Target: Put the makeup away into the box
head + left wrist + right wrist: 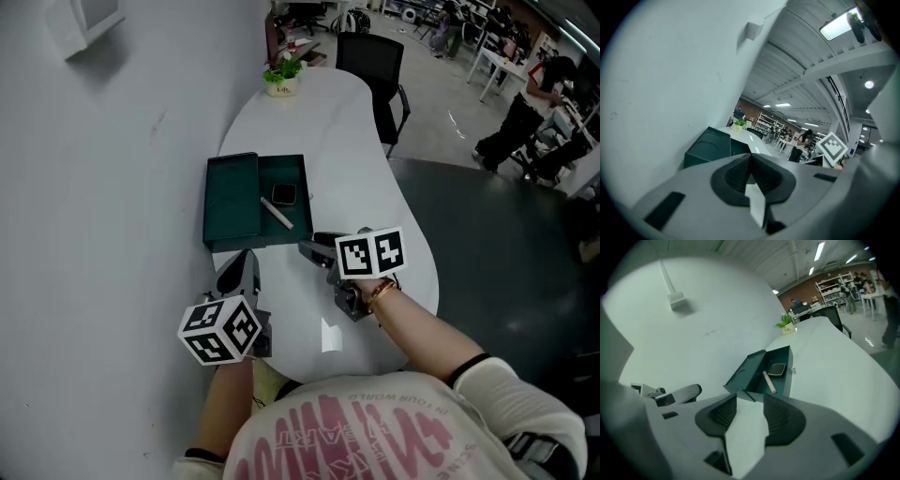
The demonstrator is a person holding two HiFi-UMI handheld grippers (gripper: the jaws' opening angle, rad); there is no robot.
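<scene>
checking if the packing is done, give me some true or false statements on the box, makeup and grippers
1. The box is open. True.
2. The stick lies outside the box. False: it lies inside the box, near the compact.
3. The right gripper holds the compact. False: its jaws stand apart with nothing between them.
4. The left gripper has its jaws together. True.

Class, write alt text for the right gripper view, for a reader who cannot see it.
An open dark green box sits on a white table beside a pale wall, with a dark compact and a pale stick inside. Nearer the camera, the right gripper holds its jaws apart, empty.
</scene>
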